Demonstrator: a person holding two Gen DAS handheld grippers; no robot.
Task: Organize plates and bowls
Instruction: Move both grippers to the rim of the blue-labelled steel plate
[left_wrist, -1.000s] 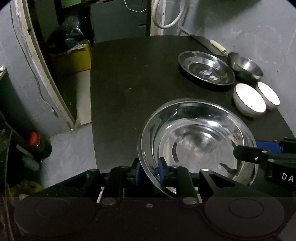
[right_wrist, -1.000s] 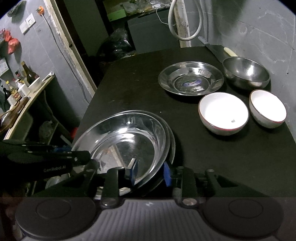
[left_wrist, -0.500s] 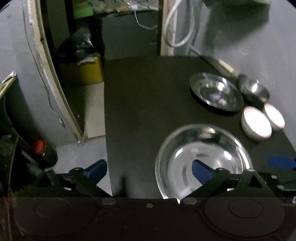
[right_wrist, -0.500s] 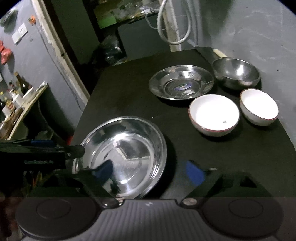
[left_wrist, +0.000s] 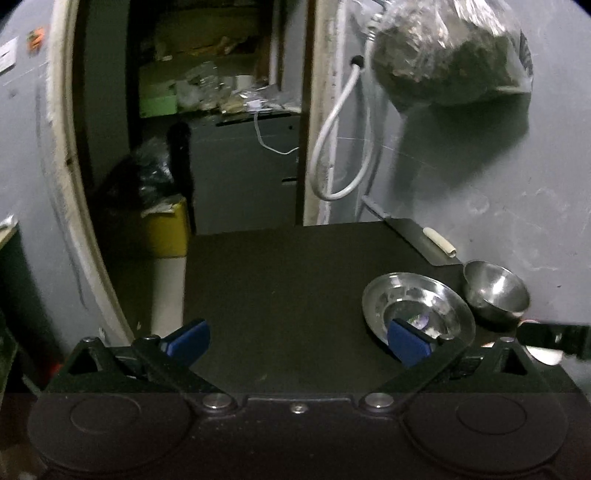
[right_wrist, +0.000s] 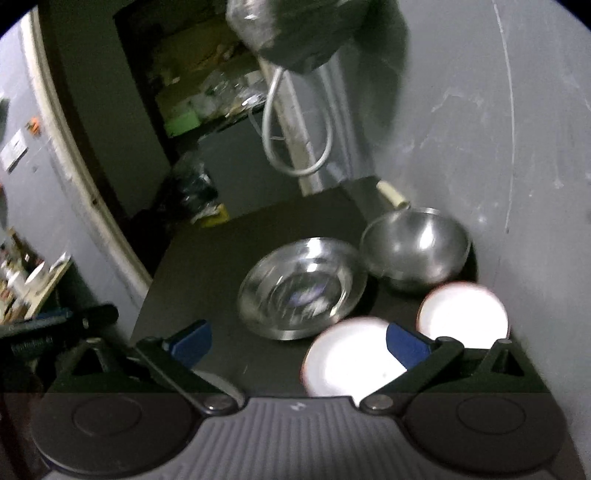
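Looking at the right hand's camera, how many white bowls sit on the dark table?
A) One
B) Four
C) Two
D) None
C: two white bowls show on the dark table, a nearer white bowl and a farther white bowl by the wall, in front of the steel plate and the steel bowl.

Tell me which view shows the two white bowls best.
The right wrist view: both white bowls sit large in the foreground, though blurred and overexposed. The left wrist view catches only a bright sliver at its right edge, behind gripper parts.
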